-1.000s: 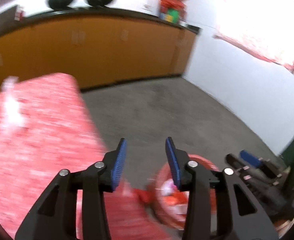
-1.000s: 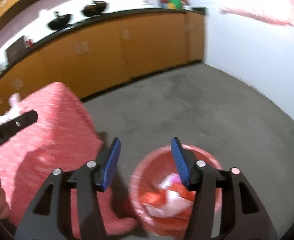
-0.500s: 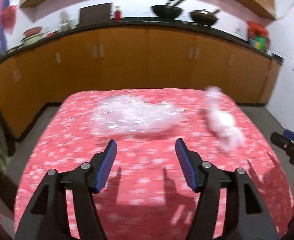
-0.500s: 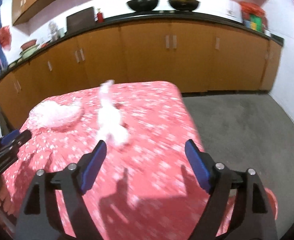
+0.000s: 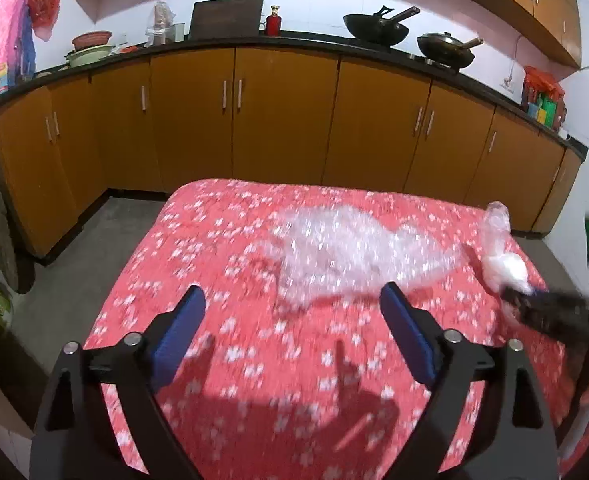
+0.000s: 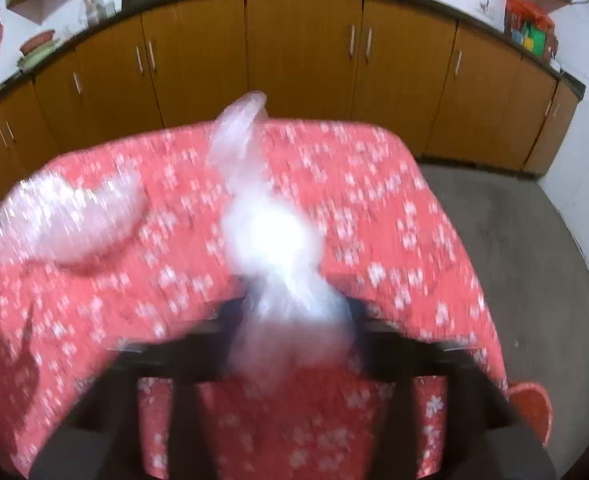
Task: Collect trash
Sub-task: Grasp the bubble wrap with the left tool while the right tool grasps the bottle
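Both cameras have swung away from the red bin on the floor and are now looking at the desk (image 5: 222, 240) with its red flowery cloth. The big crinkly plastic wrap (image 5: 346, 256) is lying in the middle of it, just past the left gripper (image 5: 294, 320), whose jaws are opening wide with nothing between them. The small white plastic bag (image 6: 270, 240) is sitting to the right. The right gripper (image 6: 294, 316) is closing its jaws around the bag's near end. Both look light, soft and slippery, so pinching a bunched part should be working best.
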